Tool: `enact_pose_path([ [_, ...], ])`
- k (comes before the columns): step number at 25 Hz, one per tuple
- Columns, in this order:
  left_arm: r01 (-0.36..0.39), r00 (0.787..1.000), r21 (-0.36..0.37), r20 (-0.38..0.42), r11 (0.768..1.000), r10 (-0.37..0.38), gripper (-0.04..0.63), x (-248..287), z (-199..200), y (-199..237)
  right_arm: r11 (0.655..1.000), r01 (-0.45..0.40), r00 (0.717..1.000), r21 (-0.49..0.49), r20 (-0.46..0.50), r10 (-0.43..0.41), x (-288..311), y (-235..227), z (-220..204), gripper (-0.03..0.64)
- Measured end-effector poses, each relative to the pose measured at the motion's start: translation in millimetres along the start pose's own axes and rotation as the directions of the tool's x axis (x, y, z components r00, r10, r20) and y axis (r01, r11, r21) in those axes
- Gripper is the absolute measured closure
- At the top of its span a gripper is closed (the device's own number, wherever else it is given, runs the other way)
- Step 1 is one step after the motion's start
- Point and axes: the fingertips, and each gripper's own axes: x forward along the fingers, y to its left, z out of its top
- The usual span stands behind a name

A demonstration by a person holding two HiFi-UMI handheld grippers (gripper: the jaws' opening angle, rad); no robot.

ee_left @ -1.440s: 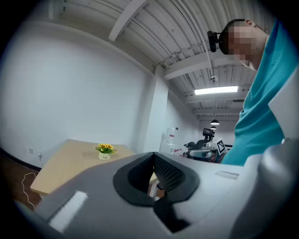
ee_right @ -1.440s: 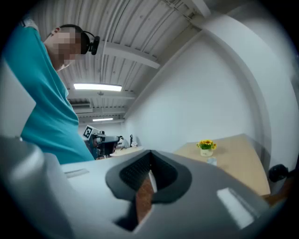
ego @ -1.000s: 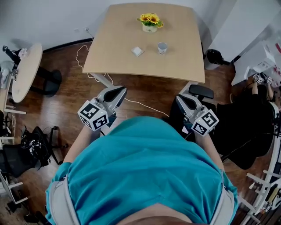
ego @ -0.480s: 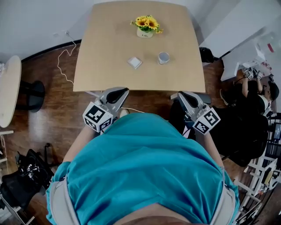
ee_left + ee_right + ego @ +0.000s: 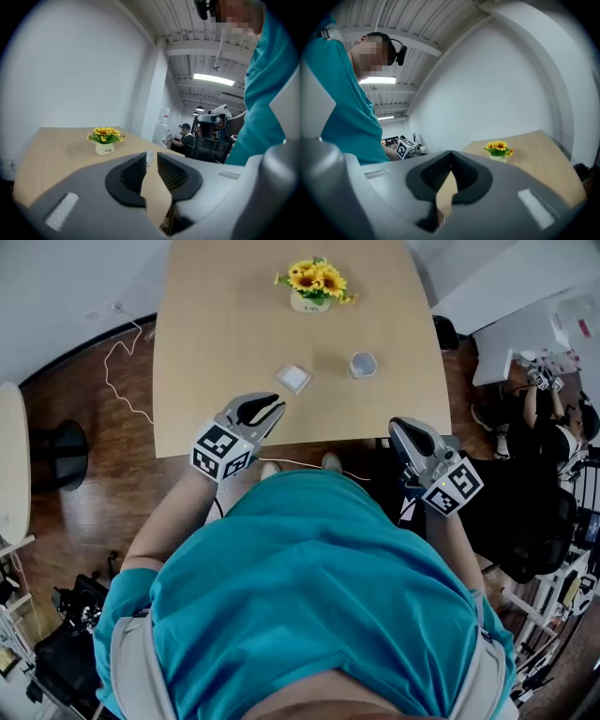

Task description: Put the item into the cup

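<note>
None of the task is done yet: the item (image 5: 294,379) lies flat on the table (image 5: 202,381), and the cup (image 5: 362,364) stands upright at its 3 o'clock, apart from it, with nothing seen in it.

The left gripper (image 5: 270,406) hangs over the table's near edge, with the item near, at its 1 o'clock. Its jaws are opening, a narrow gap shows between them, and nothing is in it. In its own view the left gripper (image 5: 151,158) looks across the table toward the cup. The right gripper (image 5: 399,426) is off the table's near right corner, at the cup's 5 o'clock. Its jaws meet at the tips and it is empty, as the right gripper (image 5: 451,154) view shows.

Left to do, by the look of it: reach, grasp the item, carry it over and drop it in.

The table is pale wood and bare but for a flower pot (image 5: 313,289) at the item's 12 o'clock. Around it, a round table (image 5: 7,484) sits at far left, a cable (image 5: 120,348) trails over the dark wood floor (image 5: 103,493), and another person (image 5: 544,399) sits at far right by white walls.
</note>
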Motion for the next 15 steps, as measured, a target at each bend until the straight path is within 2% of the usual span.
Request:
enact_pose_path([
  [2,-0.035,0.997,-0.031,-0.073,0.999,0.033,0.516,27.2,-16.3,25.2,1.000,-0.016,1.000,0.018,-0.009,0.016,-1.3,-17.3,-4.3,0.615],
  [4,-0.078,0.981,-0.040,-0.181,0.996,0.069,0.492,52.6,-41.5,51.9,0.999,-0.048,0.999,0.015,-0.022,0.049,-2.6,-31.9,-8.1,0.615],
  [7,-0.163,0.927,-0.064,-0.351,0.985,0.131,0.445,73.3,-88.2,85.5,0.993,-0.117,0.991,0.014,-0.058,0.118,-5.1,-49.2,-15.8,0.615],
  [8,-0.202,0.912,-0.085,-0.380,0.976,0.156,0.445,77.6,-97.1,96.0,0.990,-0.142,0.988,0.017,-0.065,0.142,-5.1,-56.3,-16.2,0.615],
  [10,-0.256,0.896,-0.130,-0.404,0.958,0.185,0.440,91.4,-101.7,114.6,0.984,-0.179,0.981,0.016,-0.070,0.180,-2.9,-75.0,-13.5,0.615],
  [12,-0.250,0.870,-0.118,-0.464,0.961,0.169,0.431,109.2,-111.8,124.9,0.980,-0.198,0.978,0.018,-0.067,0.199,-1.6,-94.2,-11.6,0.615],
  [15,-0.187,0.800,-0.068,-0.589,0.980,0.111,0.397,128.0,-137.6,131.0,0.979,-0.202,0.978,0.032,-0.054,0.203,-4.2,-117.7,-11.7,0.615],
])
